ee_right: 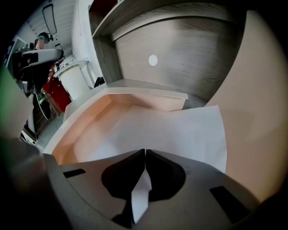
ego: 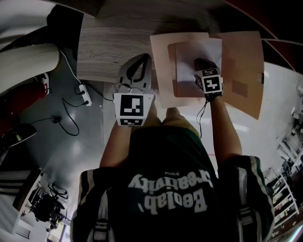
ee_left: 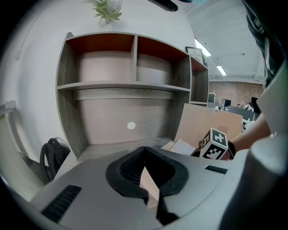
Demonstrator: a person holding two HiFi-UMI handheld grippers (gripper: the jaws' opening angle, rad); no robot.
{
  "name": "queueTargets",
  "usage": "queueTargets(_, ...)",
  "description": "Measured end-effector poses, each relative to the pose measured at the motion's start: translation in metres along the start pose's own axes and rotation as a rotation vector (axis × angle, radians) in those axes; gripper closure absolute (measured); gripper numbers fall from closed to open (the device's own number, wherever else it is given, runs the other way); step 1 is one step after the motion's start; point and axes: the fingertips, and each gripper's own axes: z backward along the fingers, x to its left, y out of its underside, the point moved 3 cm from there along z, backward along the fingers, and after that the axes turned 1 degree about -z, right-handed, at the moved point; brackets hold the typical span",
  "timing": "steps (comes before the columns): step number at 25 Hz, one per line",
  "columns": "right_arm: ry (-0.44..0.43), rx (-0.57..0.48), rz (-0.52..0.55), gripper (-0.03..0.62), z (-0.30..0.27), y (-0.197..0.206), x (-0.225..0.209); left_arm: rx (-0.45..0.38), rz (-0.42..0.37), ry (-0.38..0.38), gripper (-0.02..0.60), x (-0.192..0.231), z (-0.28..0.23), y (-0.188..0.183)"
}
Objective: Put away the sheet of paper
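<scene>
An open tan folder (ego: 163,71) lies on the wooden desk (ego: 109,47), its right cover (ego: 244,66) spread toward the right. The white sheet of paper (ego: 199,52) rests on the folder's inner face. My right gripper (ego: 204,64) is shut on the sheet's near edge; in the right gripper view a white strip of the sheet (ee_right: 171,130) runs between the closed jaws of that gripper (ee_right: 145,152). My left gripper (ego: 141,61) sits at the folder's left edge. The left gripper (ee_left: 144,150) has its jaws closed with a tan sliver of the folder (ee_left: 149,184) between them.
A grey shelf unit (ee_left: 130,85) with open compartments stands behind the desk, a small plant (ee_left: 107,10) on top. A black backpack (ee_left: 51,157) leans at the desk's left. A power strip (ego: 85,94) and cables lie on the floor to the left.
</scene>
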Motion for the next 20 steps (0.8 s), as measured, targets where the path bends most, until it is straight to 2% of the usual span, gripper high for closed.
queueTargets(20, -0.087, -0.005, 0.046, 0.559, -0.020, -0.016, 0.055, -0.003, 0.017, -0.012, 0.565, 0.019, 0.013, 0.011)
